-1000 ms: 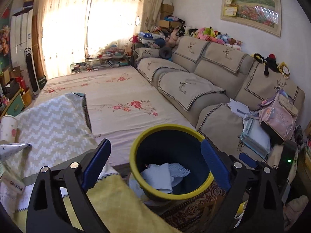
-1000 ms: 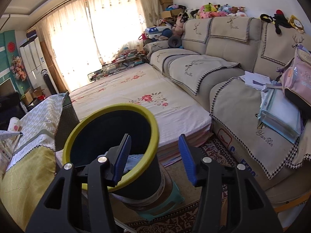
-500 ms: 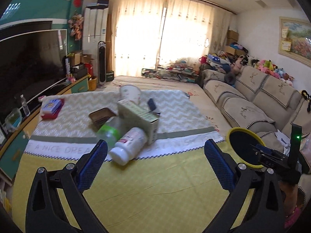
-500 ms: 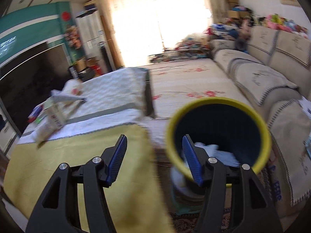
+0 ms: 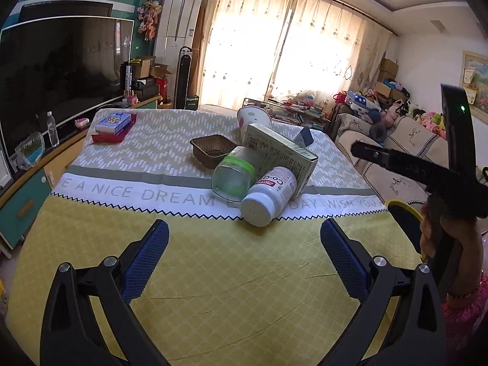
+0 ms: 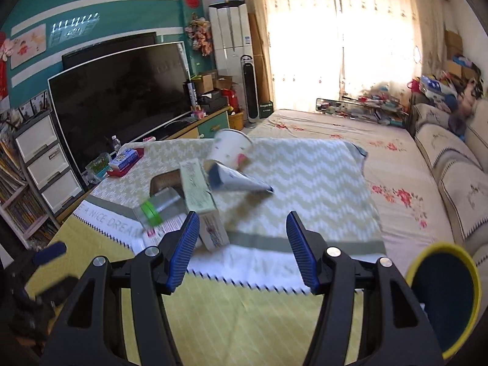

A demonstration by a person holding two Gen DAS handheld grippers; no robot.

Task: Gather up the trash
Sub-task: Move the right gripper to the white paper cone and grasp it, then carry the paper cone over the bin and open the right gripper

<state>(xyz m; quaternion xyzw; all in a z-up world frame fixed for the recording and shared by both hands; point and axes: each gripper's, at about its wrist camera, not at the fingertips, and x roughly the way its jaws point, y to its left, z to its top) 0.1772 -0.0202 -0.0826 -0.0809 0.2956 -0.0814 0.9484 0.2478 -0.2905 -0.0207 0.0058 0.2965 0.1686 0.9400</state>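
On the table point(image 5: 213, 274), a heap sits near the middle, a little toward the far edge. The white bottle point(image 5: 270, 196) lies on its side nearest the front edge, touching the clear jar point(image 5: 233, 175) to its left. The carton point(image 5: 279, 152) leans behind both. The small tray point(image 5: 210, 149) lies left of the carton, the paper cup point(image 5: 253, 119) behind it. A boxed pack point(image 5: 113, 123) rests at the far left corner. The bin point(image 6: 442, 292) stands off the table's right edge.
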